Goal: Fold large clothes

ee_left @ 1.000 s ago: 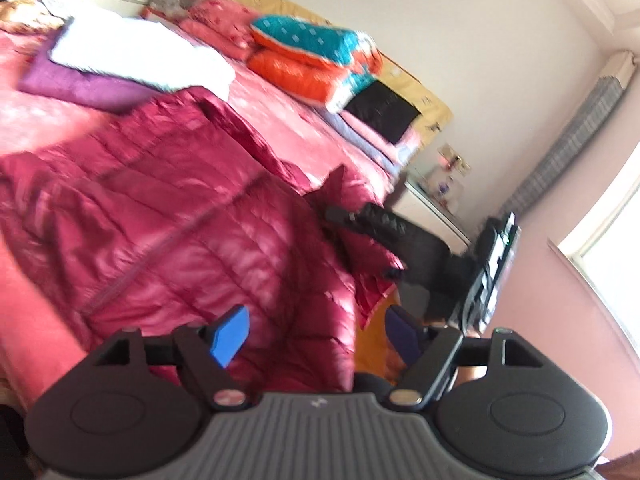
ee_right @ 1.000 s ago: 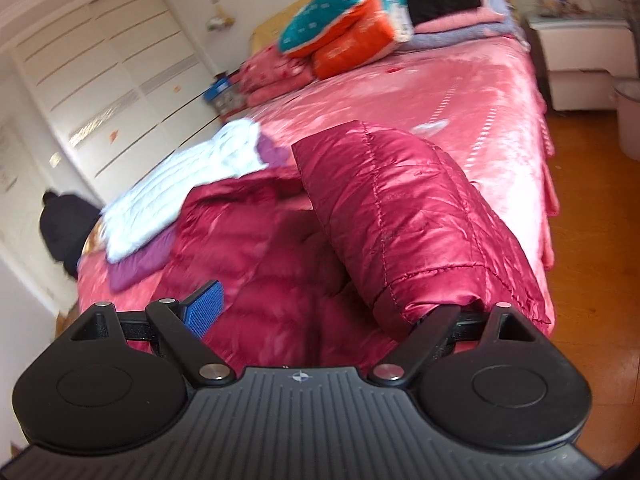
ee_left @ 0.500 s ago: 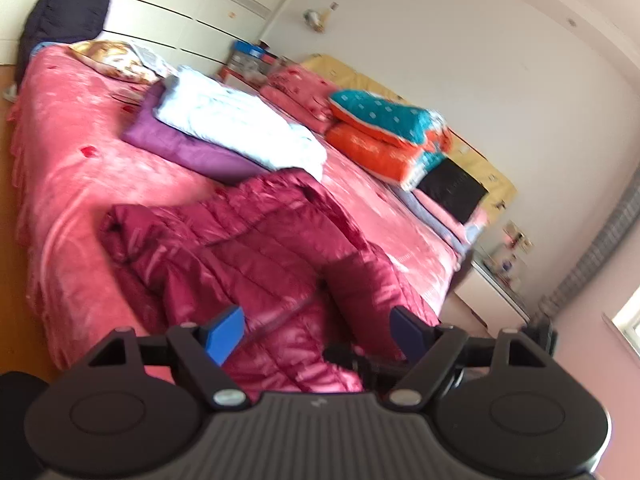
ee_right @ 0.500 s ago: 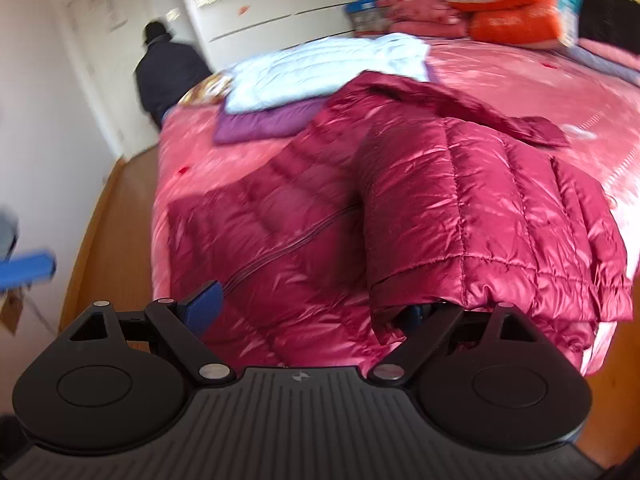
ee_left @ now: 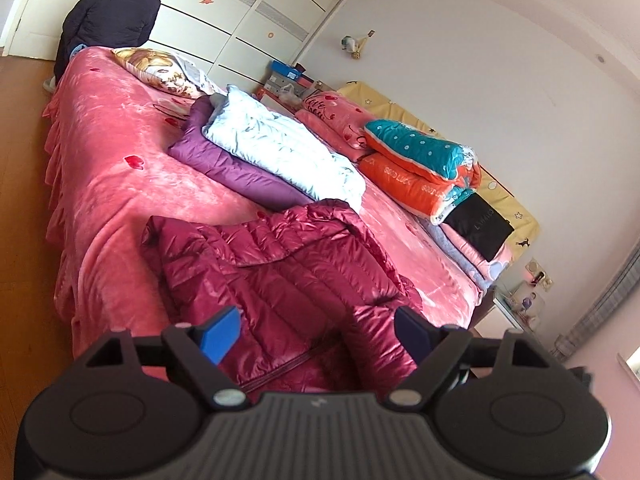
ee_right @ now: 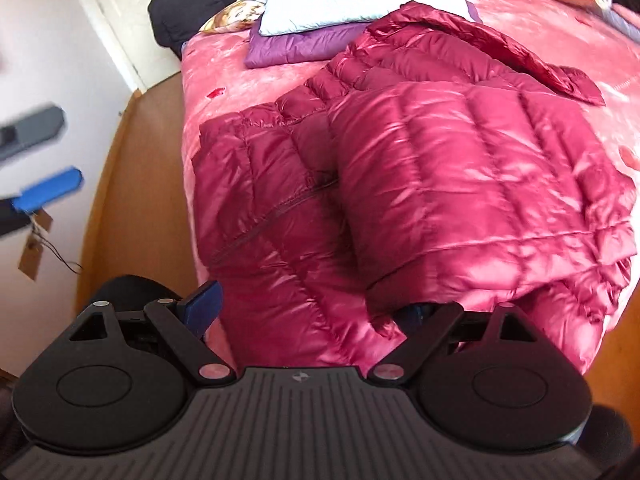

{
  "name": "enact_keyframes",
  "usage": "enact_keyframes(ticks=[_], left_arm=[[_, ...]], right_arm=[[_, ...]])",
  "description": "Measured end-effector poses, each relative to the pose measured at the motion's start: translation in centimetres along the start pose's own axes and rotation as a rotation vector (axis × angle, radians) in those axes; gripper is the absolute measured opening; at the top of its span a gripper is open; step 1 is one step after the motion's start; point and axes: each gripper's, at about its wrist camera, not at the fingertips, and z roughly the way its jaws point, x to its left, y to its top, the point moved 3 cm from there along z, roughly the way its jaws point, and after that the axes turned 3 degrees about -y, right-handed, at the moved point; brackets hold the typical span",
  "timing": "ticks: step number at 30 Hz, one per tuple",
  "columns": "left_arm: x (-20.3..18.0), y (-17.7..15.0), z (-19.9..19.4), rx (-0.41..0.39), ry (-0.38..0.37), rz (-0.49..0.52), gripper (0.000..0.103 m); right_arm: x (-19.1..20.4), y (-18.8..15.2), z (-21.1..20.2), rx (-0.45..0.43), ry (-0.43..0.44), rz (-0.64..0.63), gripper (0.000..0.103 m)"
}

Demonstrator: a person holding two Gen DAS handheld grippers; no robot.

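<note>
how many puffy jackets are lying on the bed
3: the maroon jacket at the near edge, and the white jacket stacked on the purple jacket beyond it. Others could be hidden in the bedding piled at the headboard.

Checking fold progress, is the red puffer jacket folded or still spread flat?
Partly folded: one side of the red puffer jacket lies doubled over the zipped front.

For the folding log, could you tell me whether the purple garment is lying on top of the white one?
No; in the left wrist view the white garment lies on top of the purple garment.
</note>
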Motion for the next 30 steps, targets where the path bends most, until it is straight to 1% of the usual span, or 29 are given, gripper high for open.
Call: enact_keyframes(ticks=[4,6,9,11,13,15,16,19,21,24,26,28,30], left_arm=[[0.2,0.0,0.2,0.0,0.003,0.002,0.084],[0.2,0.1,0.3,-0.004,-0.002,0.003,0.084],[0.4,0.4,0.3,-0.009,-0.004,0.004,0.084],[0.5,0.5,0.4,-0.01,-0.004,0.002,0.084],[0.7,0.8,0.4,-0.021,0.0,-0.002,0.084],[0.8,1.1,0.5,-0.028,0.01,-0.005,0.085],[0.8,1.3,0.5,-0.029,0.016,-0.001,0.085],[0.4,1.7,0.9,-0.028,0.039,0.029,0.085],[-0.2,2.1,1.5,-0.02,0.051,0.051,0.086],[-1.3,2.7,2.6,-0.016,0.059,0.09,0.086],[-2.4,3.2,3.4,-0.014,0.06,0.127,0.087],[-3.6,3.6,4.5,-0.002,0.063,0.17,0.088],[-4.9,4.2,5.8,0.011,0.067,0.221,0.088]], right_arm=[[0.5,0.0,-2.0,0.026,-0.085,-0.067,0.103],[1.2,0.1,-3.2,0.019,-0.082,-0.107,0.103],[2.3,0.5,-5.0,0.003,-0.037,-0.133,0.103],[3.4,0.7,-6.5,-0.035,-0.015,-0.171,0.103],[3.8,1.0,-8.0,-0.104,0.01,-0.207,0.103],[3.4,1.8,-9.1,-0.187,0.018,-0.201,0.103],[2.6,2.5,-9.7,-0.229,0.011,-0.179,0.103],[-1.5,3.9,-10.6,-0.35,-0.045,-0.053,0.103],[-5.4,4.6,-10.5,-0.391,-0.076,0.077,0.103],[-12.5,5.0,-9.4,-0.449,-0.132,0.297,0.103],[-17.2,4.5,-8.2,-0.491,-0.133,0.467,0.103],[-21.7,3.6,-6.7,-0.52,-0.104,0.639,0.103],[-25.5,2.7,-4.9,-0.537,-0.07,0.771,0.103]])
